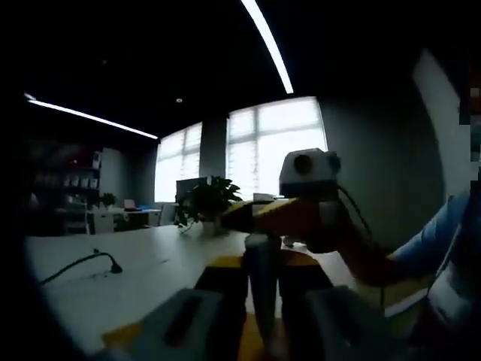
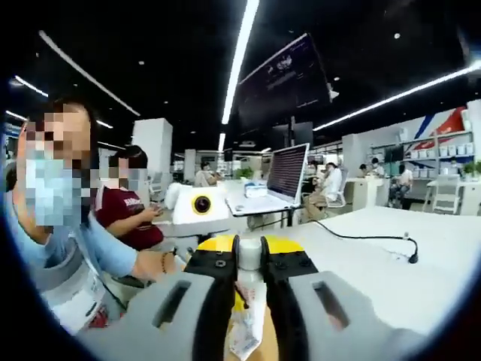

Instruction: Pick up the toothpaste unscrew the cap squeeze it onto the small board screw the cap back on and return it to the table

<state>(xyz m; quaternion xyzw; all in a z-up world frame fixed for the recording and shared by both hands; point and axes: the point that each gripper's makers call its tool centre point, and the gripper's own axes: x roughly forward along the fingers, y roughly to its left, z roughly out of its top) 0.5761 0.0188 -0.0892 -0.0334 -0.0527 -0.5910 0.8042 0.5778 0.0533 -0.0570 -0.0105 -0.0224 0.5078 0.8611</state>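
Note:
The toothpaste tube [image 1: 263, 301] stands upright between my left gripper's [image 1: 261, 274] jaws, which are shut on its body. My right gripper [image 1: 252, 222], orange and yellow, reaches in from the right and closes on the tube's top. In the right gripper view the white cap [image 2: 249, 252] sits pinched between the black fingertips of my right gripper [image 2: 249, 262]. The white tube with red print [image 2: 246, 323] hangs below it in the gap. Part of the left gripper [image 2: 188, 226] shows just behind on the left.
The white table [image 1: 113, 278] [image 2: 376, 256] carries a black cable [image 1: 113, 265] [image 2: 409, 256]. A potted plant [image 1: 207, 203] stands by bright windows. An open laptop [image 2: 289, 169] is on a stand behind. A blue sleeve [image 1: 436, 241] is at the right; a seated person [image 2: 124, 210] is nearby.

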